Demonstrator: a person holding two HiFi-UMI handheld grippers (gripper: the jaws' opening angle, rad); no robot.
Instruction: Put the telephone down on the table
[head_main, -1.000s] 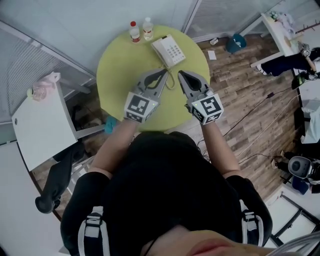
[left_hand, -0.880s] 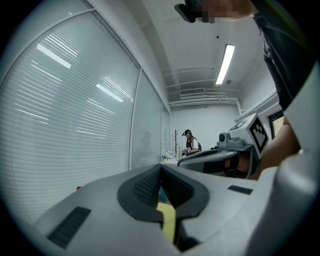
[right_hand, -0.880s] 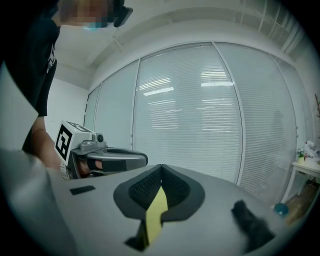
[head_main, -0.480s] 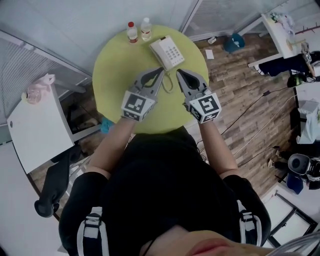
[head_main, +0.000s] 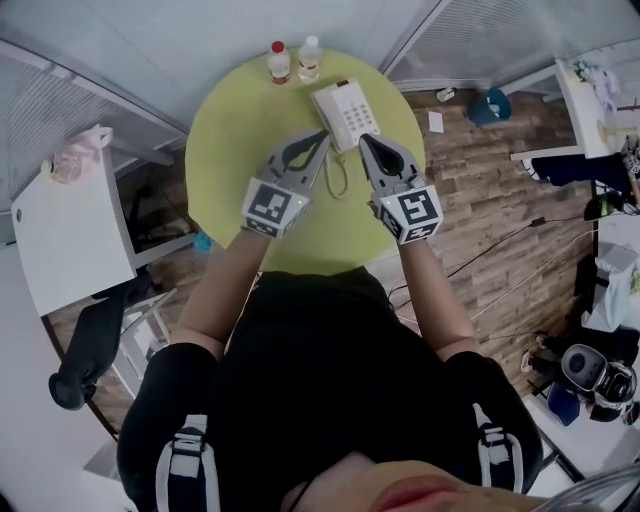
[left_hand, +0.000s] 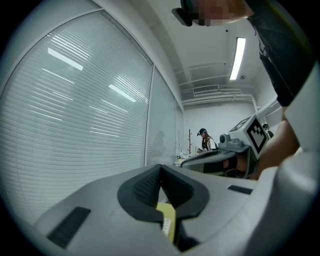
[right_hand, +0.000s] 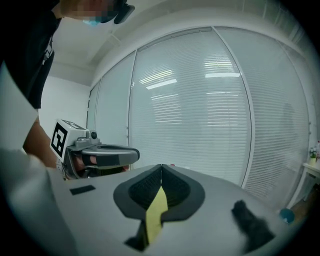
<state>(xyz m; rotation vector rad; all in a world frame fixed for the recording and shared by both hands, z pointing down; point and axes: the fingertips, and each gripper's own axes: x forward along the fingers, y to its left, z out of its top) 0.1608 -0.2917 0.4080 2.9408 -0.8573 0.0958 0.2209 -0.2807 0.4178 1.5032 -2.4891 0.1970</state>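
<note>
my left gripper (head_main: 322, 136) and right gripper (head_main: 365, 141) are both clenched, empty, near the telephone (head_main: 345, 112) on the green table (head_main: 228, 110).

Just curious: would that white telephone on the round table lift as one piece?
Probably not: the telephone looks like rigid plastic, but its handset seems merely to rest on it and may slide off. Its cord, looped on the table, would likely dangle and drag.

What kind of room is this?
Probably an office: a desk telephone sits on a round green table, slatted blinds line the walls, and a black office chair stands nearby.
</note>
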